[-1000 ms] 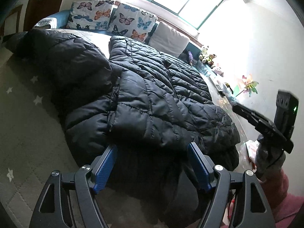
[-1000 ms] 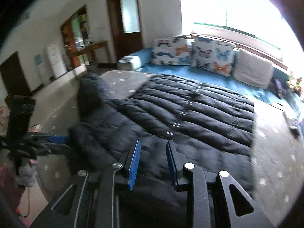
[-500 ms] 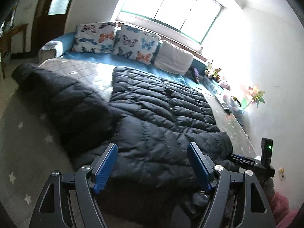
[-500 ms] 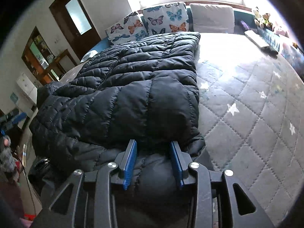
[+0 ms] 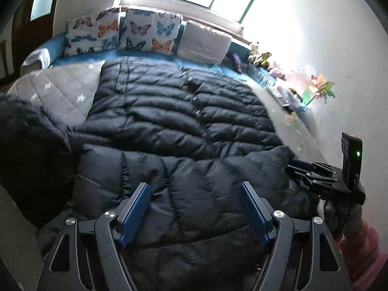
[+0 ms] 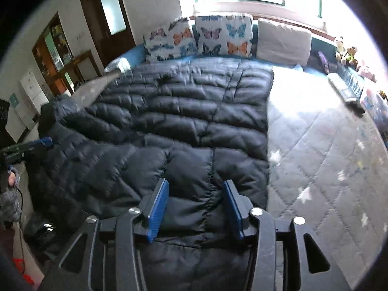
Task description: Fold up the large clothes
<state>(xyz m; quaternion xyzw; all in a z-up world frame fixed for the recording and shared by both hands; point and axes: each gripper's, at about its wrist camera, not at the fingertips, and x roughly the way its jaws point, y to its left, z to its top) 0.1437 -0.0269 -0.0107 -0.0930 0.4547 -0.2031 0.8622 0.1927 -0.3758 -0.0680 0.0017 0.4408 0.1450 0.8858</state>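
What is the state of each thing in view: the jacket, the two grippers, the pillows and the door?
Black puffer jacket: spread flat on the bed, near part folded over, held by neither gripper.
Left gripper: open, above the jacket's near edge.
Right gripper: jaws opening, jacket fabric between the pads, no longer pinched.
Butterfly pillows: upright against the window sill.
White pillow: upright beside them.
Door: closed.
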